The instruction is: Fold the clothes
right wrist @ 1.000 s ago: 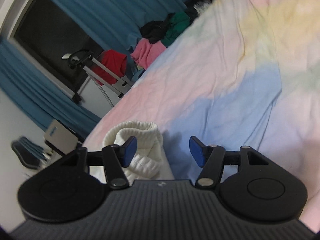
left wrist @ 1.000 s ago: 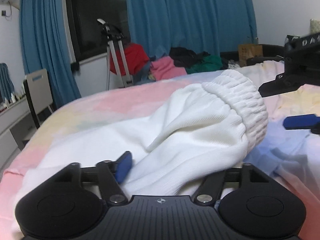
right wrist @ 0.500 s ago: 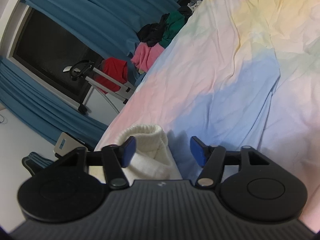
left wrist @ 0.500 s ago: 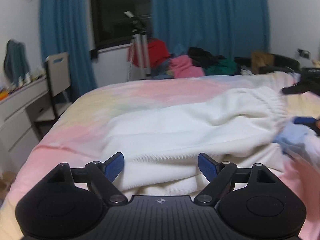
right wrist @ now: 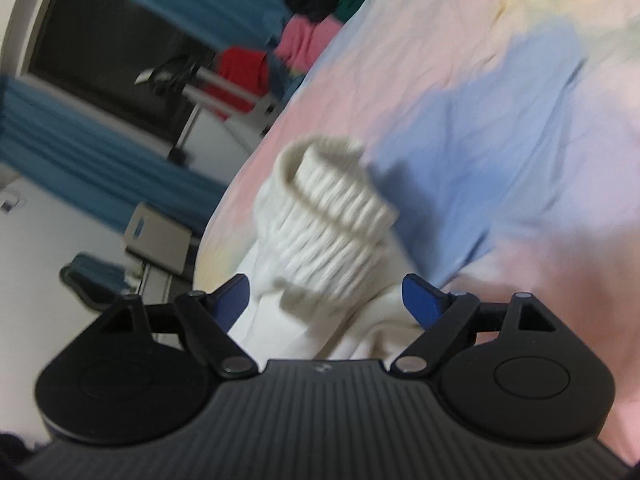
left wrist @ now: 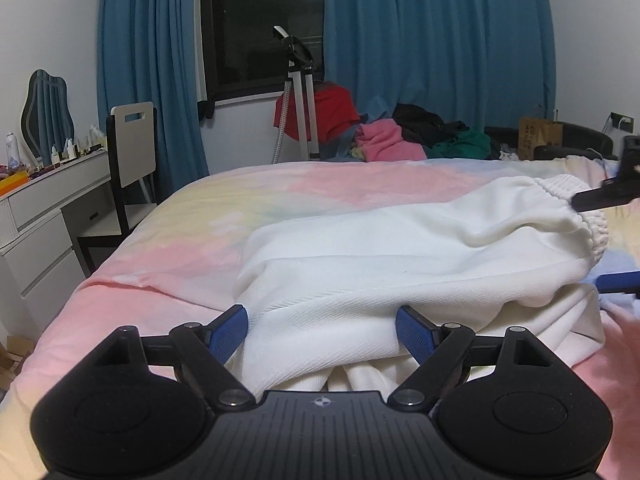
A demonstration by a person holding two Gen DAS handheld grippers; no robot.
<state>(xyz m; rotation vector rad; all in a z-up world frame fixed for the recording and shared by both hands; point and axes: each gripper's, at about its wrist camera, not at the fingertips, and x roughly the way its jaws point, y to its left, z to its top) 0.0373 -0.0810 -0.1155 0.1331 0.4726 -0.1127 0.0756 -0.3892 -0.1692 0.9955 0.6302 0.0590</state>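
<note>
Now both grippers, left gripper [left wrist: 322, 326] and right gripper [right wrist: 326, 294], gape over the white garment [left wrist: 400, 252]

a: any writing that can be read here?

b: hardly. the brown paper bag [left wrist: 540, 133] by the far wall has dark print on its face, but the letters are too small and soft to make out.

a: and on the tools?

b: the left tool [left wrist: 322, 330] has only a small round emblem on its black body, no letters. the right tool [right wrist: 326, 300] has a faint mark in the same place, blurred. nothing else carries legible text, numbers or signs.
</note>
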